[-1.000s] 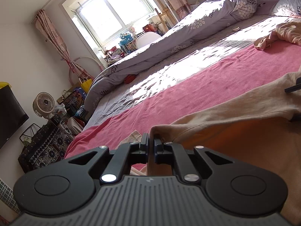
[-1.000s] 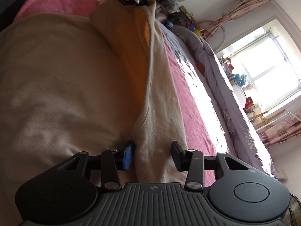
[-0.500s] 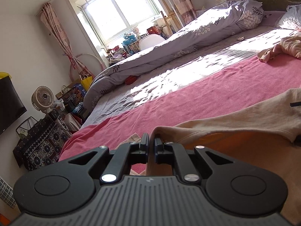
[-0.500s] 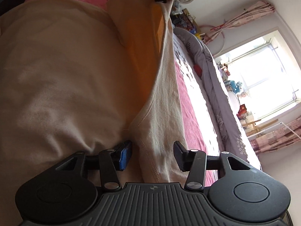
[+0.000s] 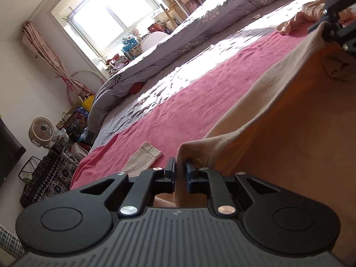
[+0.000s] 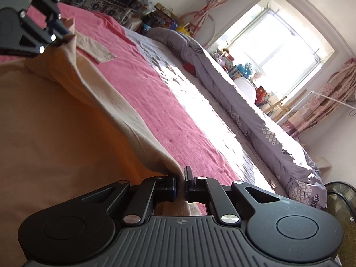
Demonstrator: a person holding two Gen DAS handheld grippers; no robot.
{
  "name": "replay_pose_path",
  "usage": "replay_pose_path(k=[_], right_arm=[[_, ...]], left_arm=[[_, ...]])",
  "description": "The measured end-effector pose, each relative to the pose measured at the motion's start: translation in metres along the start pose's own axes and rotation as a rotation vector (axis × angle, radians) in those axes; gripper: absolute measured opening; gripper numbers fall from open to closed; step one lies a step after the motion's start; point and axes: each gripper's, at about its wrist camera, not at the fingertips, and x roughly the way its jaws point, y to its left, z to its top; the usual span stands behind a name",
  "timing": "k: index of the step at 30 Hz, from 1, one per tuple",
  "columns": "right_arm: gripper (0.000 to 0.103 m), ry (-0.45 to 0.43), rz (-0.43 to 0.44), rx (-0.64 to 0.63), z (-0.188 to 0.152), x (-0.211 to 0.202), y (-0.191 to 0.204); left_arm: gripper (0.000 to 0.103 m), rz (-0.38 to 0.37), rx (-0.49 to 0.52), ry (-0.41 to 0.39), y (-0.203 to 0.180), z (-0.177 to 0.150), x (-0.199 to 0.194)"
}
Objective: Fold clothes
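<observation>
Both claws pinch the beige garment (image 5: 278, 102): right claw (image 6: 180, 183) clamped, left claw (image 5: 180, 173) easing apart, fabric between.

Beige garment (image 5: 278, 146) cut off at the right and lower edges, right gripper (image 5: 328, 25) cropped at the frame corner, windowsill clutter (image 6: 242, 71) too small to be identified, television (image 5: 6, 149) cut off at the left edge

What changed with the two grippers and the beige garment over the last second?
The right gripper, open around the beige garment hem before, has shut on it and lifted it. The left gripper keeps hold of its corner, jaws opening slightly. The hem now stretches between them. The pink blanket is unchanged.
</observation>
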Motion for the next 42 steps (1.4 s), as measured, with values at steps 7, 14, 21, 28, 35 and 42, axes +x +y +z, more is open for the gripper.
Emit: replay_pose_path(k=[7, 14, 21, 28, 35, 42], right_arm=[[0.008, 0.038, 0.078, 0.167, 0.015, -0.001, -0.041], [0.008, 0.064, 0.154, 0.29, 0.014, -0.016, -0.06], [0.008, 0.067, 0.18, 0.345, 0.015, -0.019, -0.073], [0.008, 0.05, 0.188, 0.369, 0.017, -0.028, -0.081], [0.008, 0.035, 0.184, 0.422, 0.02, -0.03, -0.097], [0.008, 0.019, 0.188, 0.435, 0.02, -0.035, -0.098]], left_arm=[[0.034, -0.077, 0.091, -0.048, -0.016, -0.014, -0.017], [0.045, -0.136, 0.182, -0.122, -0.032, -0.019, -0.037], [0.059, -0.147, 0.366, -0.221, -0.062, -0.024, -0.047], [0.063, -0.096, 0.447, -0.185, -0.09, -0.017, -0.023], [0.066, -0.176, 0.466, -0.219, -0.085, -0.024, -0.034], [0.058, -0.045, 0.47, -0.164, -0.092, -0.016, -0.007]])
